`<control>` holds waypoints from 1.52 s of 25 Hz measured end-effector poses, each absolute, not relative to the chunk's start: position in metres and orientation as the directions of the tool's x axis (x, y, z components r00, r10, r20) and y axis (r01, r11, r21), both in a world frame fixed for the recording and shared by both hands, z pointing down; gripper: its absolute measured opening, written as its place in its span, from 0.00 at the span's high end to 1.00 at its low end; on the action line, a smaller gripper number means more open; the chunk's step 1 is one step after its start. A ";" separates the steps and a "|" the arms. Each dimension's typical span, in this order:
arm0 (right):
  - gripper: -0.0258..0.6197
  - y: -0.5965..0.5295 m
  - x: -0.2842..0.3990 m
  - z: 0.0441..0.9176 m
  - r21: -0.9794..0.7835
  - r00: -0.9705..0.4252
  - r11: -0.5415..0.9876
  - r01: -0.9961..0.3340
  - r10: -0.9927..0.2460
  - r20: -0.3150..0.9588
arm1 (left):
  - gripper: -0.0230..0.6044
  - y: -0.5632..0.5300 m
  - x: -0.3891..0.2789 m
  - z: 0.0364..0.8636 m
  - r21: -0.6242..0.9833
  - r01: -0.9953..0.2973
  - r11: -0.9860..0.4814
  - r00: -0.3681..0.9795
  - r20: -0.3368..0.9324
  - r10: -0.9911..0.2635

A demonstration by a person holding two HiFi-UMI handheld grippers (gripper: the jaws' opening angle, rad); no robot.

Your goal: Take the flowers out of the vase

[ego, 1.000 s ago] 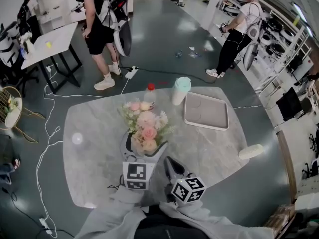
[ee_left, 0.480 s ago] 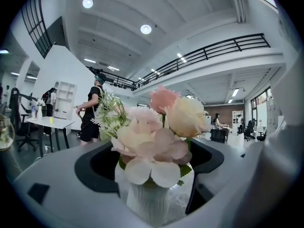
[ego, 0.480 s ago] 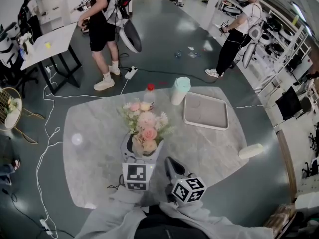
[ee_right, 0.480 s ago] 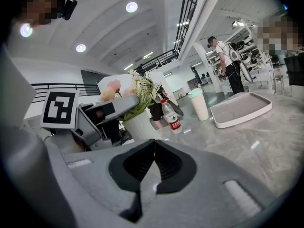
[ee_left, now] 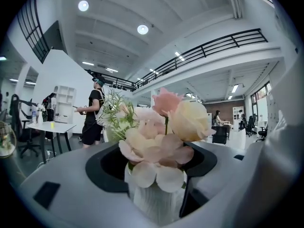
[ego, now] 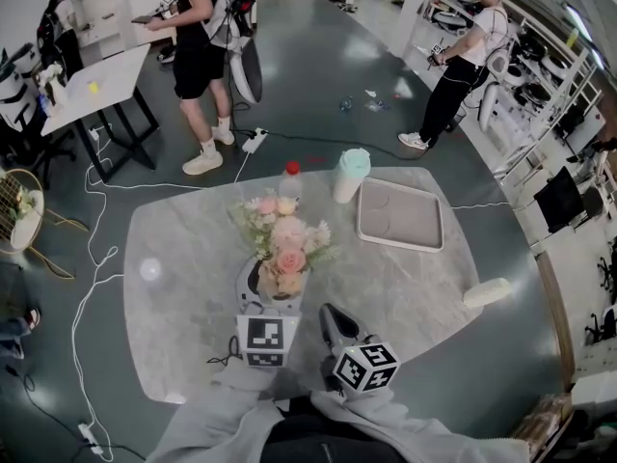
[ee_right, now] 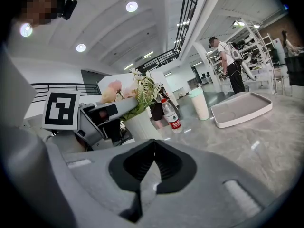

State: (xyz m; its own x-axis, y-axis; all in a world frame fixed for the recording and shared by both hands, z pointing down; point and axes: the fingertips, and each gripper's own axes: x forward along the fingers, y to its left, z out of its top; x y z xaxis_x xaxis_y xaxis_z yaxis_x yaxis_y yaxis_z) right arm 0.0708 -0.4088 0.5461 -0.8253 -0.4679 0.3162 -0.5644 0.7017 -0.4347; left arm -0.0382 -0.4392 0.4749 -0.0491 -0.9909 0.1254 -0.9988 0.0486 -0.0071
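A bunch of pink and cream flowers [ego: 286,244] stands in a white ribbed vase [ee_left: 156,203] near the front of the grey marble table [ego: 193,336]. My left gripper [ego: 275,285] reaches level around the vase just under the blooms. Its jaws are closing, with the vase and the lowest petals [ee_left: 161,127] between them and a thin dark gap still on the right side. My right gripper [ego: 329,319] hovers just right of the vase, shut and empty. In the right gripper view the jaws [ee_right: 153,141] meet, with the flowers [ee_right: 128,91] and vase [ee_right: 140,125] ahead on the left.
Behind the vase stand a red-capped water bottle [ego: 289,183] and a pale green cup [ego: 351,175]. A white tray [ego: 399,214] lies at the back right, a small white roll [ego: 485,292] near the right edge. Two people stand beyond the table; cables run across the floor at left.
The left jaws have drawn in around the vase, and the bouquet looks bunched narrower. Both hands stayed in place. The person at the back left shifted.
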 end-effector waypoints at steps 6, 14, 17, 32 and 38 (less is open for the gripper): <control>0.96 -0.408 0.071 0.545 -0.435 -0.827 0.704 -0.562 -0.465 0.316 | 0.57 -0.438 -0.037 0.473 -0.012 -0.998 0.056 -0.057 0.122 -0.991; 0.96 -0.406 0.071 0.546 -0.434 -0.826 0.703 -0.563 -0.465 0.319 | 0.68 -0.436 -0.038 0.472 0.001 -0.998 0.060 -0.059 0.120 -0.991; 0.96 -0.406 0.070 0.547 -0.435 -0.825 0.701 -0.565 -0.466 0.320 | 0.74 -0.435 -0.040 0.471 0.007 -0.998 0.064 -0.062 0.119 -0.991; 0.96 -0.407 0.068 0.549 -0.434 -0.826 0.703 -0.563 -0.460 0.326 | 0.84 -0.437 -0.047 0.474 0.069 -0.994 0.080 -0.071 0.123 -0.990; 0.96 -0.401 0.065 0.546 -0.435 -0.833 0.711 -0.553 -0.451 0.321 | 0.84 -0.431 -0.047 0.468 0.083 -0.994 0.078 -0.067 0.123 -0.990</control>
State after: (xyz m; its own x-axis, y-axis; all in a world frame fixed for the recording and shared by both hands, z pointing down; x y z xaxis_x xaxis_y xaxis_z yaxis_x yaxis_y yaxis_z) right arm 0.0655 -0.4006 0.5464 -0.8326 -0.4513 0.3209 -0.5529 0.7105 -0.4353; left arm -0.0467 -0.4308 0.4678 -0.0675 -0.9901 0.1232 -0.9935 0.0780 0.0828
